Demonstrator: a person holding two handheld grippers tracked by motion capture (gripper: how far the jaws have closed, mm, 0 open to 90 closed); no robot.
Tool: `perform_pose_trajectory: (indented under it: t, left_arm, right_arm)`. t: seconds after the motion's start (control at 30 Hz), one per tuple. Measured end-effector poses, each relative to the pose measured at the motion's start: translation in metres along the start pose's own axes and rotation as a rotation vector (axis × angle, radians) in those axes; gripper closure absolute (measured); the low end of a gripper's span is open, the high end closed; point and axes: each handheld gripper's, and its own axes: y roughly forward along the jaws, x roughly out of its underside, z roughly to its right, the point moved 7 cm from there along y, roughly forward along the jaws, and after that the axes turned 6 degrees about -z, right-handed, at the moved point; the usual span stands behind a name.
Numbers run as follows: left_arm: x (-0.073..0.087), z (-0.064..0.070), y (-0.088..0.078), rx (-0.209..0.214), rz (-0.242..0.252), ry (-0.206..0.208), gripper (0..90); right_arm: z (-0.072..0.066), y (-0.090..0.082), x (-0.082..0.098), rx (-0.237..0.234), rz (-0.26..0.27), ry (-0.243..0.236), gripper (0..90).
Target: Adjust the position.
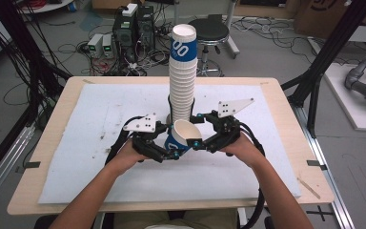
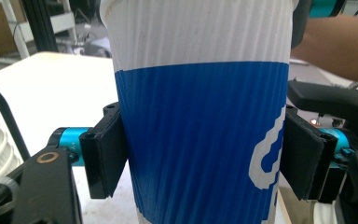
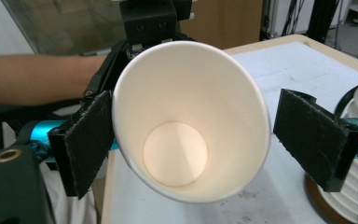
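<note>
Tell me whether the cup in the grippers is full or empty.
Empty: the right gripper view looks straight into the paper cup and shows its bare white bottom.

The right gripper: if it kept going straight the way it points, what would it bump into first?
Probably the paper cup: its open mouth faces the right gripper, rim between the open jaws. Behind it sits the left gripper.

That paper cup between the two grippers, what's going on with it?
A person works two handheld grippers over a white mat. The left gripper clamps the blue-and-white paper cup by its lower body, tilted above the mat. The right gripper has open jaws on either side of the cup's rim, one pad touching or nearly so. Behind stands a tall stack of cups.
</note>
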Motion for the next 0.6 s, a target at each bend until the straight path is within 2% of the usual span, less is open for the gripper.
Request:
perform_pose_trajectory:
  t: [0.07,0.13,0.2,0.33,0.4,0.43,0.47,0.5,0.6]
  left_arm:
    - [-0.001,0.001,0.001,0.001,0.016,0.0,25.7]
    - [-0.002,0.002,0.002,0.006,0.029,0.002,25.6]
    - [-0.001,0.002,0.003,0.007,0.022,0.003,25.6]
    - [0.002,0.003,0.004,0.008,0.001,0.003,25.9]
    - [0.003,0.003,0.005,-0.004,-0.024,0.003,25.3]
    - [0.004,0.004,0.006,-0.016,-0.041,0.007,21.6]
    - [0.005,0.003,0.007,-0.033,-0.06,0.01,21.6]
    - [0.006,0.003,0.008,-0.054,-0.09,0.019,18.1]
    - [0.01,0.004,0.01,-0.069,-0.148,0.049,17.5]
  right_arm:
    - [-0.001,0.002,0.001,-0.011,0.012,0.017,13.4]
    - [-0.002,0.004,0.002,-0.026,0.008,0.015,14.2]
    - [-0.003,0.005,0.003,-0.038,0.002,0.012,15.9]
    - [-0.003,0.005,0.005,-0.03,-0.03,-0.003,17.9]
    - [-0.003,0.006,0.006,-0.023,-0.044,-0.009,18.0]
    - [-0.003,0.007,0.007,-0.01,-0.073,-0.025,18.0]
    - [-0.003,0.007,0.007,-0.01,-0.073,-0.025,18.0]
    - [-0.003,0.008,0.008,0.005,-0.094,-0.043,18.0]
    - [-0.003,0.013,0.01,0.029,-0.168,-0.086,18.0]
